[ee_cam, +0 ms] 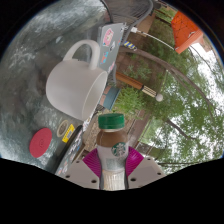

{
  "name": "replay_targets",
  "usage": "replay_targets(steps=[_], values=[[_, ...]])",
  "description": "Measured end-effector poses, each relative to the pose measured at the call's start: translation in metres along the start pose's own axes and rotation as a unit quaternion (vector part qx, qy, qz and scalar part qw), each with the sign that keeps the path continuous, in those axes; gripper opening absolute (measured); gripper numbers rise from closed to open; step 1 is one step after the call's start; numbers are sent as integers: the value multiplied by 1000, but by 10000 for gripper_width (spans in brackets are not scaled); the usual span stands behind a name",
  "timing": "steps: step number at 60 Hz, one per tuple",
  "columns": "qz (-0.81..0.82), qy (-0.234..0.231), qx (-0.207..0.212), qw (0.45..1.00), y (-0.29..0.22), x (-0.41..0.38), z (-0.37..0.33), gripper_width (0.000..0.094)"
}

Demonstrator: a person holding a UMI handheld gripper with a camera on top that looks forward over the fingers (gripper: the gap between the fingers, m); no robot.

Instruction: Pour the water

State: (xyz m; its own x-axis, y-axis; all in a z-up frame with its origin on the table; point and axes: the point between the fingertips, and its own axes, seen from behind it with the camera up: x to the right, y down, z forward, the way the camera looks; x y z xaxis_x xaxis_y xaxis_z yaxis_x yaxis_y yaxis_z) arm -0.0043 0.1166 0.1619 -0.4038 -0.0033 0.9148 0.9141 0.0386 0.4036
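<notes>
My gripper (112, 172) is shut on a clear bottle (111, 158) with a green cap (111, 121) and a green round logo on its label. Both pink pads (92, 163) press on the bottle's sides. The bottle is tilted, its cap pointing at a white mug (74, 83) with a handle that stands on a grey table (30, 60) just beyond the cap. The mug's opening faces the bottle. The cap is on the bottle.
A red round lid (41, 143) and a small yellow item (65, 130) lie on the table beside the mug. Behind are boxes (112, 45), an orange object (186, 32) and green trees (170, 90).
</notes>
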Motion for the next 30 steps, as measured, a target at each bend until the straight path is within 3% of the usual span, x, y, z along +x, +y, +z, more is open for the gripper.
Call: replay_targets(steps=[11, 19, 25, 26, 30], values=[[-174, 51, 1, 983, -9, 22, 2, 276], [-184, 45, 25, 982, -10, 26, 6, 276], [-201, 64, 19, 977, -16, 20, -2, 277], [-201, 49, 39, 978, -15, 27, 3, 278], [-177, 57, 43, 982, -15, 34, 0, 277]])
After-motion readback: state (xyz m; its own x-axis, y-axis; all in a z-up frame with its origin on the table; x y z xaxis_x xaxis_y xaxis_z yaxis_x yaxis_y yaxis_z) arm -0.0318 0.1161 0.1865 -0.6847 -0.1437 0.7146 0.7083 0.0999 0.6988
